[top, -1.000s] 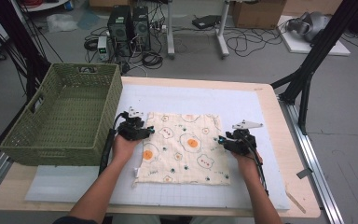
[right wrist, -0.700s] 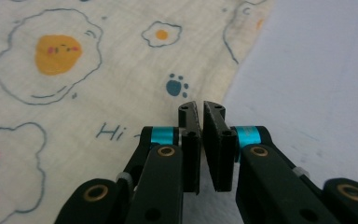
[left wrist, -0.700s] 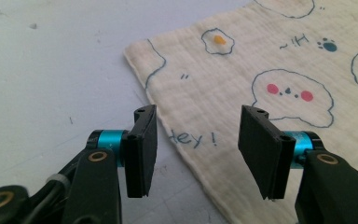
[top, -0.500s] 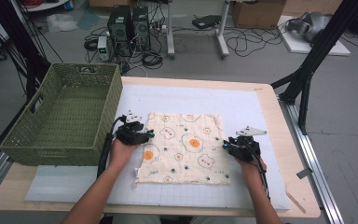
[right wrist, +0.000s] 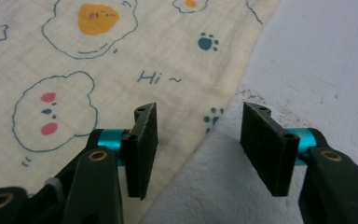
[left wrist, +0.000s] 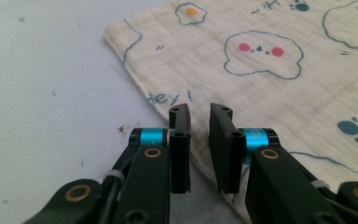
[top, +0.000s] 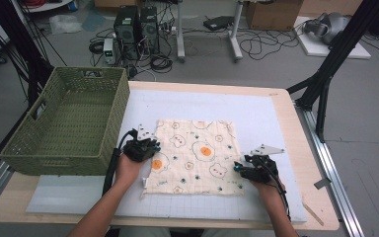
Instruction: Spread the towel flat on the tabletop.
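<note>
With the left gripper (left wrist: 199,116) nearly closed astride the cloth (top: 195,155) edge and the right gripper (right wrist: 198,122) half open, empty, the hem could be missed and dragged unevenly.

Wooden table (top: 303,148), white mat (top: 256,111) on it, green basket (top: 69,123) at left, printed cloth (top: 197,155) spread on mat
</note>
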{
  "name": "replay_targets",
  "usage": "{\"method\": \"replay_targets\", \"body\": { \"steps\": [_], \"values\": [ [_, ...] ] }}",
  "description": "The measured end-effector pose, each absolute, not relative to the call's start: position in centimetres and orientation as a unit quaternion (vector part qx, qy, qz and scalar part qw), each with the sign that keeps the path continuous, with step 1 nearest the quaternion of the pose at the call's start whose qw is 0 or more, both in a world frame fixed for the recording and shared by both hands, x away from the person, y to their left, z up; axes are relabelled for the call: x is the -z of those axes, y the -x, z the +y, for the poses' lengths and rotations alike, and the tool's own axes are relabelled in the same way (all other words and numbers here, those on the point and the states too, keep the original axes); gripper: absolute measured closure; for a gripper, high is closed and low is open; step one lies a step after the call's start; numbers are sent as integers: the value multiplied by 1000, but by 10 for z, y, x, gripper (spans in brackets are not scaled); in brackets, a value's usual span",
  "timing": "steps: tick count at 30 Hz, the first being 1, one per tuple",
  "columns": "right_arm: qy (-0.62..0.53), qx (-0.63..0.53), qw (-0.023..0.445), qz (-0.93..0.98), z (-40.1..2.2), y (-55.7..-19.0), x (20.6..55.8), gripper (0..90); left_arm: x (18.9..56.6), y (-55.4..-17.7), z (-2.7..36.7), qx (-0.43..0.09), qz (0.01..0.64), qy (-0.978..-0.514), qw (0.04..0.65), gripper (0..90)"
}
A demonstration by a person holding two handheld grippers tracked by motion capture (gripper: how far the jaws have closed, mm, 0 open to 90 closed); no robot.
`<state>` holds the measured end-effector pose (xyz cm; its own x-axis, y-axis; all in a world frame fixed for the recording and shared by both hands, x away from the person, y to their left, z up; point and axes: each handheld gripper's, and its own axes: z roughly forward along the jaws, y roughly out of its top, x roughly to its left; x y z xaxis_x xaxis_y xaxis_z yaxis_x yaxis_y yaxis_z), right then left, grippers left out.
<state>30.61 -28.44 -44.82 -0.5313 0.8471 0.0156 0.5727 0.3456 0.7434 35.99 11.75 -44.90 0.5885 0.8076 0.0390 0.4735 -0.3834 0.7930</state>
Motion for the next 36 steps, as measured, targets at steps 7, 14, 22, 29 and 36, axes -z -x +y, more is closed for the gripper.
{"method": "replay_targets", "body": {
  "steps": [7,14,22,29,36],
  "values": [
    [-458,-364,205,785,-294,-302,445,450,447,-350,131,-189,420,-763,454,533],
    [-425,-396,206,787,-299,-294,433,256,438,-340,141,-145,405,-735,525,206],
    [-426,-416,235,768,-306,-284,425,169,434,-325,149,-156,387,-730,542,179],
    [-426,-426,246,759,-307,-285,421,136,431,-318,151,-161,382,-721,555,208],
    [-430,-432,244,754,-307,-286,421,123,432,-317,150,-161,384,-722,552,206]
  ]
}}
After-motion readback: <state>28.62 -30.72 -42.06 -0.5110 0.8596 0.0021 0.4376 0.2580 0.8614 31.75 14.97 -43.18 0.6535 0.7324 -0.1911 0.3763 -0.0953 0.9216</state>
